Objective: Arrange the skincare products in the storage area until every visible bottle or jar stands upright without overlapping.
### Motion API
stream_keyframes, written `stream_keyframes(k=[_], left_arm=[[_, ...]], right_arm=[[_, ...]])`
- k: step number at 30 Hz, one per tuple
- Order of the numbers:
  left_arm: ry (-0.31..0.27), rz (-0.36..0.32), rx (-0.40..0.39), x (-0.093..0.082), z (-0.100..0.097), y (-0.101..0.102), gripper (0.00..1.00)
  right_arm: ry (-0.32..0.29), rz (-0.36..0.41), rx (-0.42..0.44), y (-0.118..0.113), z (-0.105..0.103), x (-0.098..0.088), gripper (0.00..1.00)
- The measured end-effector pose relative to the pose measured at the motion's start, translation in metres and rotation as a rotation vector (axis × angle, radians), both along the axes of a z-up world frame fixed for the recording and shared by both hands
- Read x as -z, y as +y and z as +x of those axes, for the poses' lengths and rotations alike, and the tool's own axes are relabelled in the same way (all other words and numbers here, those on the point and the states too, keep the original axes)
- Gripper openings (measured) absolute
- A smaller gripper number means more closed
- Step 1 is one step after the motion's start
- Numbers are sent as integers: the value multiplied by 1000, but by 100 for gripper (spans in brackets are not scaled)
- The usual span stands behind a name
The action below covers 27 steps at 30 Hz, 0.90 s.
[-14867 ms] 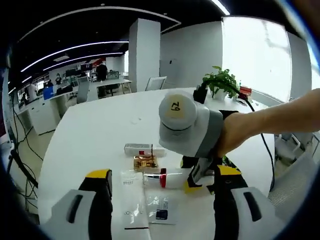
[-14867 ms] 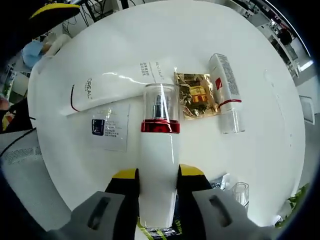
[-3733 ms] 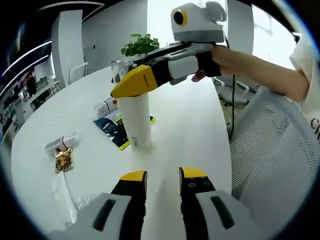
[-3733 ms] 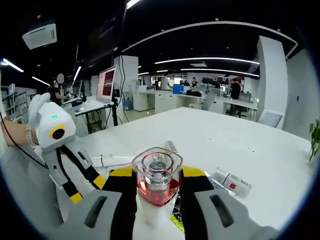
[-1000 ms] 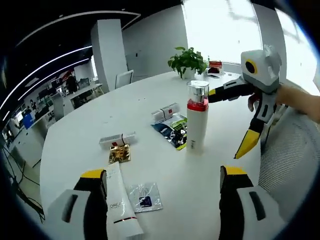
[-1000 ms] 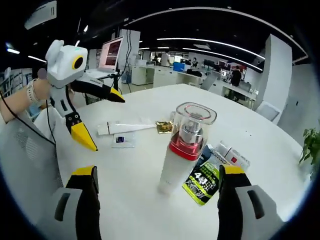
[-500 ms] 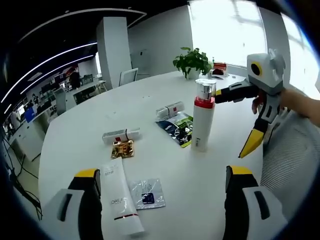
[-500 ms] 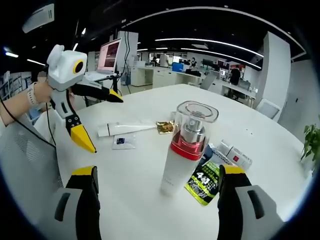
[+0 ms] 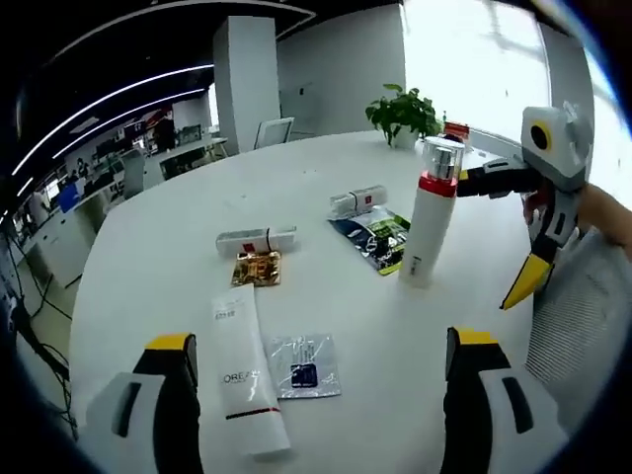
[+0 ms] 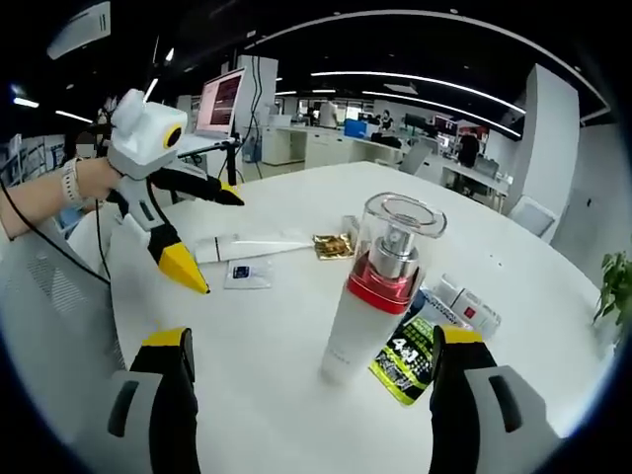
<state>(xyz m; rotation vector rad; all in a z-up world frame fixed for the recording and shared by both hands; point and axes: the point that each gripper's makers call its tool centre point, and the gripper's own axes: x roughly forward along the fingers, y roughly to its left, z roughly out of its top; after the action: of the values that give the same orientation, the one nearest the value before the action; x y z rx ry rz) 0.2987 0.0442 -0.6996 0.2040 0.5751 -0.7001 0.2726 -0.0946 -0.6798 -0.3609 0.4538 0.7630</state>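
While a white pump bottle [image 10: 380,286] with a red collar and clear cap stands upright on the round white table [image 9: 148,257], both grippers hang back from it with jaws spread wide and nothing between them. The left gripper [image 9: 318,346] looks across the tabletop from one side, and the right gripper [image 10: 311,346] faces it from the other, each held level in a hand at the table's edge. Judging by the task, the bottle stands apart so that nothing overlaps it. Beside its base lies a dark sachet [image 9: 373,237], with a small tube [image 9: 357,200] just beyond. A long white tube [image 9: 242,365], a clear packet [image 9: 301,365], a gold packet [image 9: 258,268] and another small tube [image 9: 255,240] lie flat nearer the left gripper.
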Motion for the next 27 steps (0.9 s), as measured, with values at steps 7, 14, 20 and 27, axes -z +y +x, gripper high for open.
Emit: stream_keyframes(k=[7,14,20,27], left_arm=[[-15,49,-37,8,9,9,94],[4,13,-99,15,18,17,95],[28,-7,-140,23,22,25,90],[72,29,-173,36,18,35,79]], right_arm=[[12,-11,-3,-1,-1,4,100],[20,-15,-3,-1,-2,6,100],[13,-13,-6,0,-3,5,100],[13,-13,0,-1,-2,5,100]])
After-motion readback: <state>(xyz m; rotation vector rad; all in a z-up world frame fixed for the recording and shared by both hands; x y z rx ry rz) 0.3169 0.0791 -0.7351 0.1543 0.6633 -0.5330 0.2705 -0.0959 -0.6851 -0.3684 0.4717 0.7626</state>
